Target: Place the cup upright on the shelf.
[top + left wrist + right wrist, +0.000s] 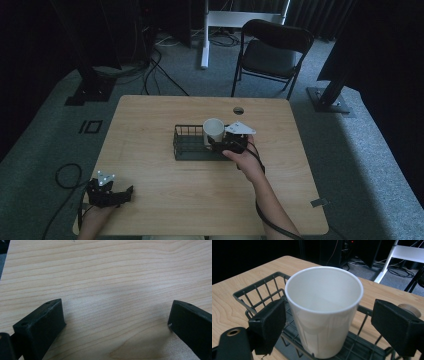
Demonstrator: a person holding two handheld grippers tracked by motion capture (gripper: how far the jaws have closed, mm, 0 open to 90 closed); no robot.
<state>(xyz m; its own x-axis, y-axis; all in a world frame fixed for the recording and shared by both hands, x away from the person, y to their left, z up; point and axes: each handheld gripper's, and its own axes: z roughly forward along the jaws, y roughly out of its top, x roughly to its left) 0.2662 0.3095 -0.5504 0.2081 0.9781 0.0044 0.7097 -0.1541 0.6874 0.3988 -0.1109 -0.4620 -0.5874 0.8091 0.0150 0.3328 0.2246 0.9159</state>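
A white paper cup (213,130) (324,310) stands upright and empty at the right end of a black wire basket (186,145) (254,290) in the middle of the wooden table (150,120). My right gripper (216,143) (329,327) is open with its jaws on either side of the cup. The left jaw is next to the cup's wall, while the right jaw is well clear of it. My left gripper (127,196) (117,322) rests open near the table's front left corner, with bare wood between its jaws.
A round cable hole (238,110) (409,310) sits in the tabletop behind the basket. A black folding chair (272,50) stands beyond the far edge. Cables (65,175) trail on the carpet to the left.
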